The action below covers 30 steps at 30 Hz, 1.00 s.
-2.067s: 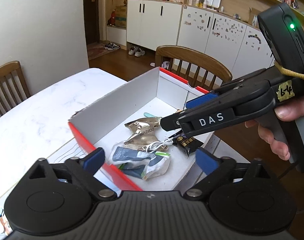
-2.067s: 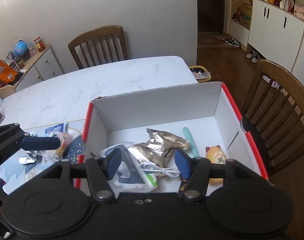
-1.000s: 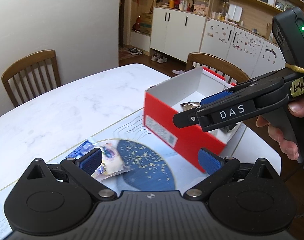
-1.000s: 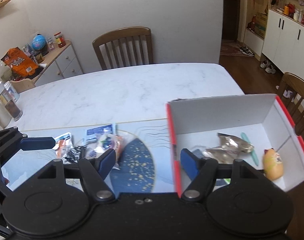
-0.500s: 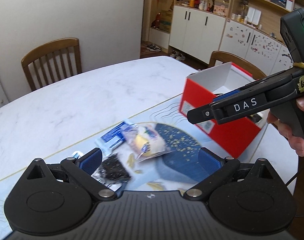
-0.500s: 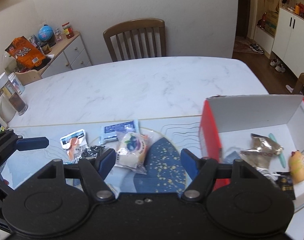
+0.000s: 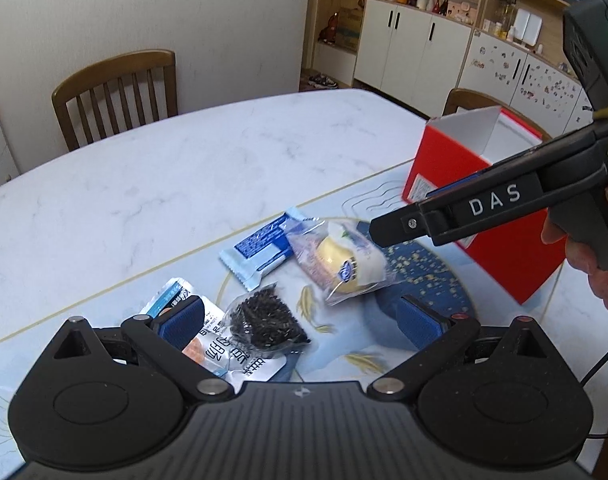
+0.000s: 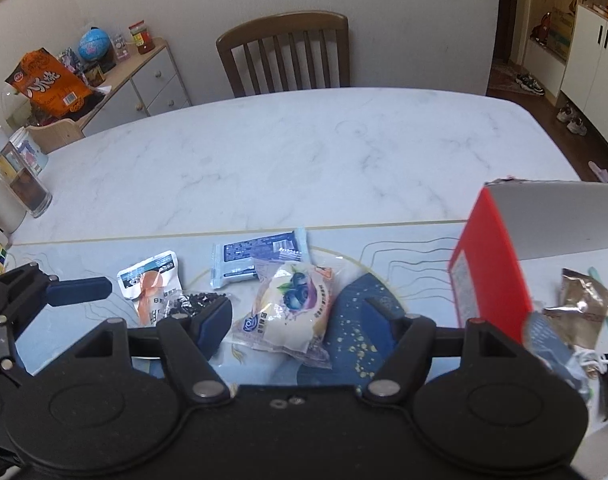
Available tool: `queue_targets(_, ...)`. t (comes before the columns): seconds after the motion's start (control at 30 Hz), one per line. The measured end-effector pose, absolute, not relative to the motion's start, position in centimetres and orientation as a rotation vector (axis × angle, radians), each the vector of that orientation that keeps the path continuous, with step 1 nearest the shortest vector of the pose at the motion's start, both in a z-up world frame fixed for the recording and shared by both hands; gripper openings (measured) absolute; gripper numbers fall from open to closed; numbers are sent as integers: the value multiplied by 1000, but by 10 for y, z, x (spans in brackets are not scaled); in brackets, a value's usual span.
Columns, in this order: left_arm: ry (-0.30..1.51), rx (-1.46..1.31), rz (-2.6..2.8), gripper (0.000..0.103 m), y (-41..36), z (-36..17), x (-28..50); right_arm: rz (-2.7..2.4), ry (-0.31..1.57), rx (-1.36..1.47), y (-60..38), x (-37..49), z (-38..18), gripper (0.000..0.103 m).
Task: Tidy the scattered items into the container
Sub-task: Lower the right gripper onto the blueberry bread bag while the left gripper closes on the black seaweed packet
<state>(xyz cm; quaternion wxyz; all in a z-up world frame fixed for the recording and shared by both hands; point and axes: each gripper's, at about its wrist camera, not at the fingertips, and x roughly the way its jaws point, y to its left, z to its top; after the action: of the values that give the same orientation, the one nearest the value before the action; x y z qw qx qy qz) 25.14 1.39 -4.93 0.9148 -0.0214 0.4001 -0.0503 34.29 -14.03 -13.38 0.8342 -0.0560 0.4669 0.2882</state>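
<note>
Room: dining area, white wall, wooden chair (image 8: 284, 54) at 12 o'clock behind the table, white cupboards (image 7: 416, 46) at 1 o'clock in the left view.
Table (image 8: 288, 152): white marble top, with a blue patterned mat (image 8: 356, 300) on its near part.
Box (image 8: 492, 264): red outside, white inside, at 3 o'clock in the right view, standing on the mat's right side; a foil pack (image 8: 580, 312) and other small items lie in it.
Bun pack (image 8: 292, 312): clear wrapper with a blueberry print, flat on the mat, between the right gripper's pads as that view looks at it, touching neither.
Blue bar (image 8: 260, 260): flat pack at 12 o'clock from the bun pack, its edge touching it.
Dark pack (image 7: 264, 320): clear bag of black bits at 9 o'clock from the bun pack, near the left gripper's left pad.
White sachet (image 8: 152, 284): orange print, just left of the dark pack and partly under it.
Left gripper (image 7: 300, 320): jaws spread wide above the sachet and dark pack, nothing pinched.
Right gripper (image 8: 296, 320): jaws spread wide over the bun pack, nothing pinched; held in a hand (image 7: 596, 264) at 3 o'clock in the left view.
Sideboard (image 8: 144, 80): at 10 o'clock, with a globe and an orange snack bag on it.
</note>
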Motion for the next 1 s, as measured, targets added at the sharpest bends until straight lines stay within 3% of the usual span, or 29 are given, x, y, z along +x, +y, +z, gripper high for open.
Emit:
queue_targets(0.67, 863, -34, -107, 101, 25, -91, 280, 601, 1080, -132, -113, 373, -182, 71)
queue_targets(1.0, 888, -13, -106, 86, 24, -105, 283, 597, 1112, -137, -109, 378, -198, 70)
